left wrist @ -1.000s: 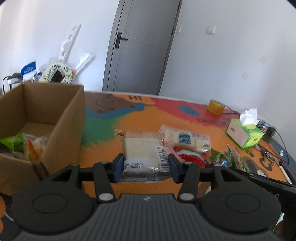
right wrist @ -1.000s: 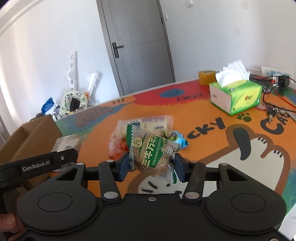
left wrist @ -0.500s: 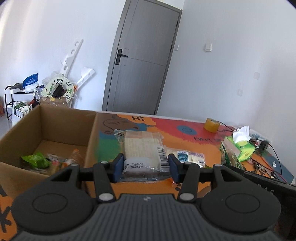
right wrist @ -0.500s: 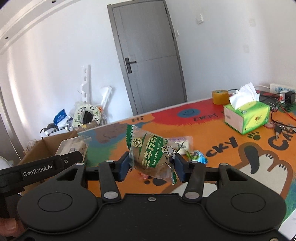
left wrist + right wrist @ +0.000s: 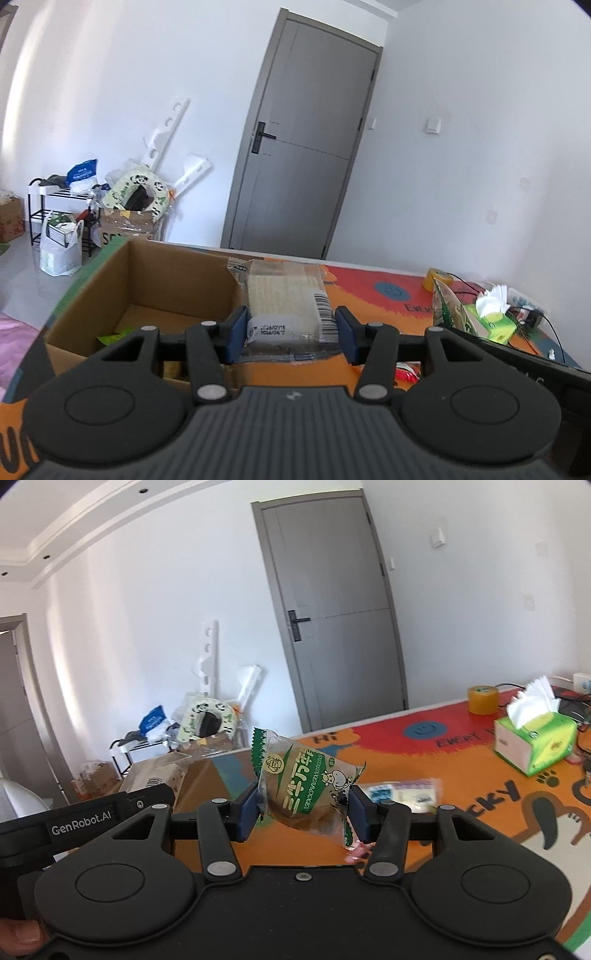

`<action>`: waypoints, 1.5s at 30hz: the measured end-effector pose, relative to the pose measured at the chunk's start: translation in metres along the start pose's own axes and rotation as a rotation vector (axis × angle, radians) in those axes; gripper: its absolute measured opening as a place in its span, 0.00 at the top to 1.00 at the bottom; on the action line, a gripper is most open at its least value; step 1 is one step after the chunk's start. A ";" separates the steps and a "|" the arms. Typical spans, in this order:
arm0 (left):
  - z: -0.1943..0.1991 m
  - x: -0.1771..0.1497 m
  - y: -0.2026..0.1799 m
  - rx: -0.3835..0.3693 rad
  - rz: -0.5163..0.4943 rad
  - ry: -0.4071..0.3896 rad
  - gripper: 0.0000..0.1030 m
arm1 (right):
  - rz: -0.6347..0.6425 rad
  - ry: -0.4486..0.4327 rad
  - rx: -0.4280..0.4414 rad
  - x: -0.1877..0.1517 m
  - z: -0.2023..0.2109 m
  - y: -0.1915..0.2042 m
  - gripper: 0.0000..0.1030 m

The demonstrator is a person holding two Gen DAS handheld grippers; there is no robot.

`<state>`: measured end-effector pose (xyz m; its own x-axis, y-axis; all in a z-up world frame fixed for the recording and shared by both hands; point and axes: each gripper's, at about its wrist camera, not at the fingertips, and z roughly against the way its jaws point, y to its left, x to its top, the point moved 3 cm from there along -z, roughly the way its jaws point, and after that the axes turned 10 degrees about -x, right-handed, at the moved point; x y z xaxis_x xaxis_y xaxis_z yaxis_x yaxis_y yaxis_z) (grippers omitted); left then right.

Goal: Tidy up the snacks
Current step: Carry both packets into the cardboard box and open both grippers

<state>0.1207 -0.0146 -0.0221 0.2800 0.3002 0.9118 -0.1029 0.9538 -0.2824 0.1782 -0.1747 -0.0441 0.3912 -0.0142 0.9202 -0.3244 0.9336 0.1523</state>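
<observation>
My left gripper (image 5: 290, 334) is shut on a clear pack of pale wafers (image 5: 286, 299), held above the table beside the right wall of an open cardboard box (image 5: 166, 280). A few snack packets lie on the box floor, among them a green packet (image 5: 110, 338). My right gripper (image 5: 303, 812) is shut on a green-and-white bread packet (image 5: 303, 782), lifted over the orange mat (image 5: 461, 812). The same bread packet (image 5: 448, 306) shows at the right of the left wrist view. A pale snack pack (image 5: 402, 794) and a pink wrapper (image 5: 356, 851) remain on the mat.
A green tissue box (image 5: 535, 742), a tape roll (image 5: 482, 699) and cables sit at the mat's far right. The other handheld gripper body (image 5: 85, 821) crosses the lower left of the right wrist view. Clutter and a rack (image 5: 62, 206) stand by the wall left of the grey door (image 5: 306, 162).
Both grippers have risen and swung left with their packets still held. The cardboard box has come closer to centre in the left wrist view, and the snack pile has dropped below the fingers.
</observation>
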 end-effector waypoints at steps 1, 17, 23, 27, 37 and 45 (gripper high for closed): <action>0.002 0.001 0.003 0.005 0.003 -0.005 0.52 | 0.004 -0.002 0.008 0.001 0.000 0.004 0.51; 0.018 0.020 0.055 0.095 0.058 -0.053 0.52 | 0.064 -0.007 0.106 0.009 -0.013 0.054 0.51; 0.015 0.023 0.076 0.116 0.068 -0.043 0.52 | 0.095 0.004 0.145 0.008 -0.020 0.078 0.51; 0.007 0.026 0.089 0.120 0.071 -0.027 0.52 | 0.109 0.014 0.165 0.009 -0.029 0.092 0.51; -0.011 0.028 0.115 0.131 0.104 0.001 0.51 | 0.120 0.037 0.194 0.007 -0.047 0.115 0.51; 0.000 0.031 0.122 0.139 0.114 -0.032 0.38 | 0.128 0.064 0.221 0.006 -0.062 0.129 0.51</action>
<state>0.1167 0.1108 -0.0283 0.2283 0.4038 0.8859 -0.2635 0.9016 -0.3431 0.1918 -0.0327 -0.0416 0.3864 0.1284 0.9133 -0.5521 0.8254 0.1176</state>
